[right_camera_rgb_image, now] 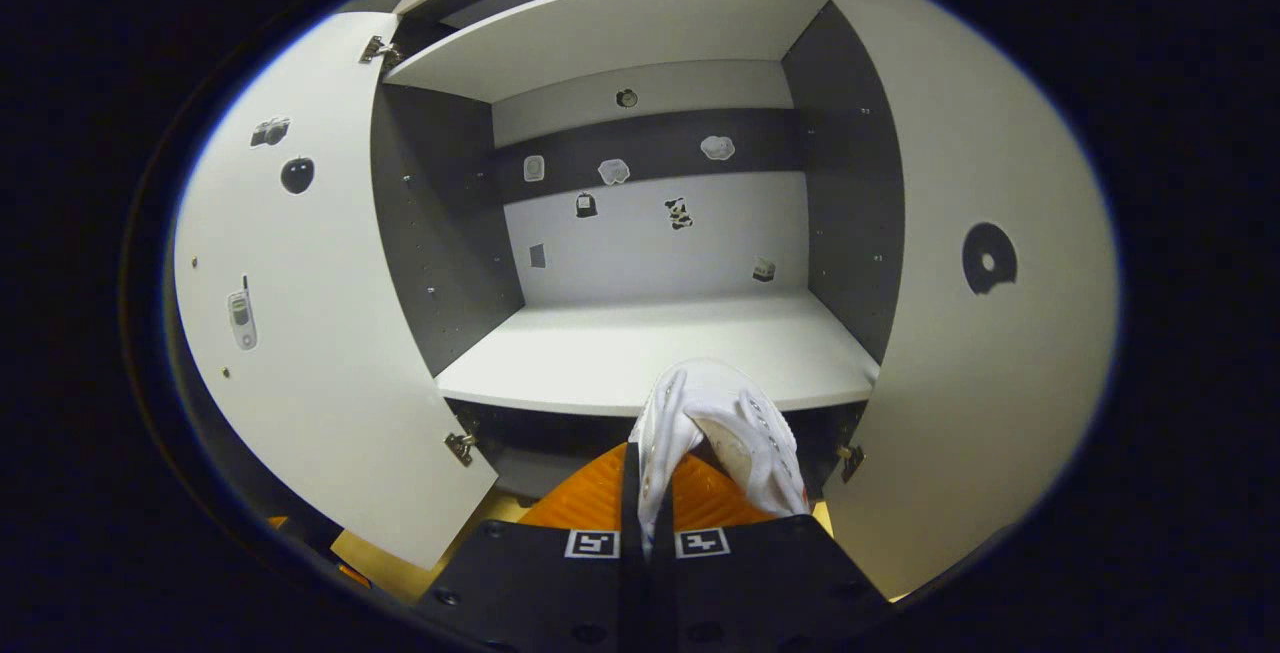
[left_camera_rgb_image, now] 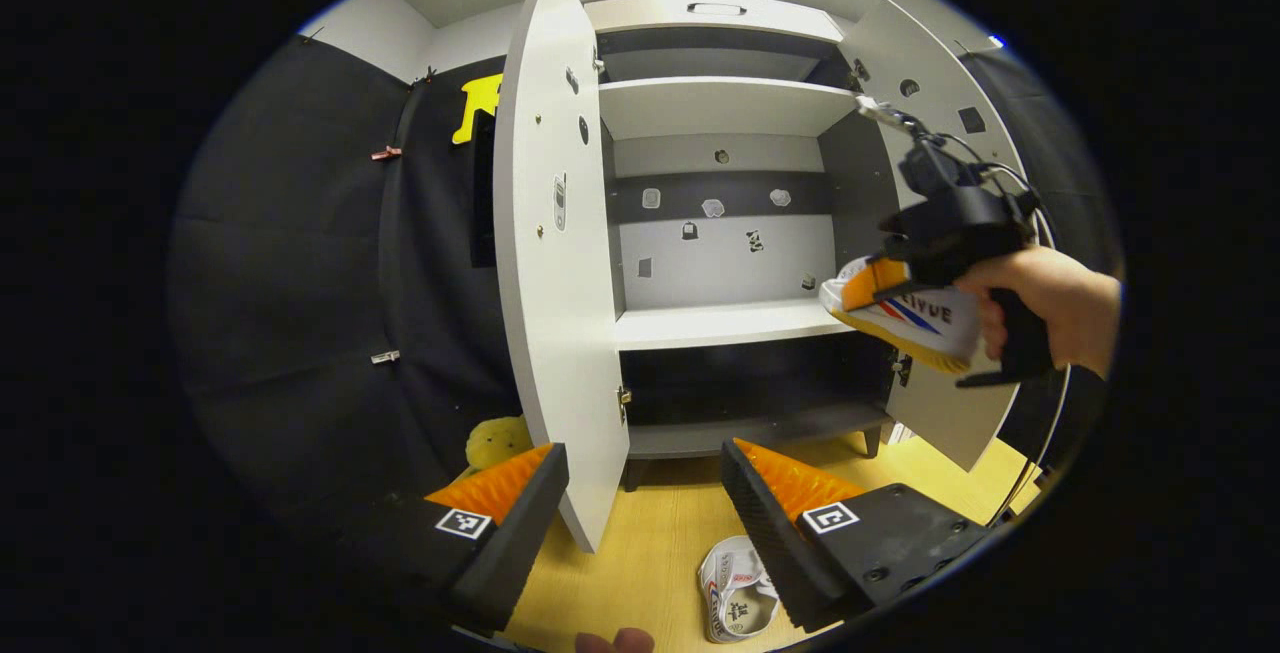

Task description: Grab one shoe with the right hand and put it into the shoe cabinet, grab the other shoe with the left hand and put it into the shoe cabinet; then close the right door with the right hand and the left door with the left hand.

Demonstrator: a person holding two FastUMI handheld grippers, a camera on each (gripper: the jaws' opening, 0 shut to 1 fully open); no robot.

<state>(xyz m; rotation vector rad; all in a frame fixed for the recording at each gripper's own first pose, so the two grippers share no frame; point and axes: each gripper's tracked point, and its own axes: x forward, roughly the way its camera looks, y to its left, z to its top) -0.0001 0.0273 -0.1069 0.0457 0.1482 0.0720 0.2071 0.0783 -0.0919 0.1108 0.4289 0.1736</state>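
Yellow floor (left_camera_rgb_image: 660, 543) runs under a white cabinet (left_camera_rgb_image: 720, 323) with both doors swung wide, the middle shelf (right_camera_rgb_image: 650, 353) bare. In the right gripper view, the right gripper (right_camera_rgb_image: 648, 493) pinches a white shoe (right_camera_rgb_image: 715, 433) by its collar edge, long axis pointing into the shelf opening, just short of its front edge. The left gripper (left_camera_rgb_image: 645, 493) hangs wide open, holding nothing, above the other shoe (left_camera_rgb_image: 735, 603), which lies on the floor before the cabinet.
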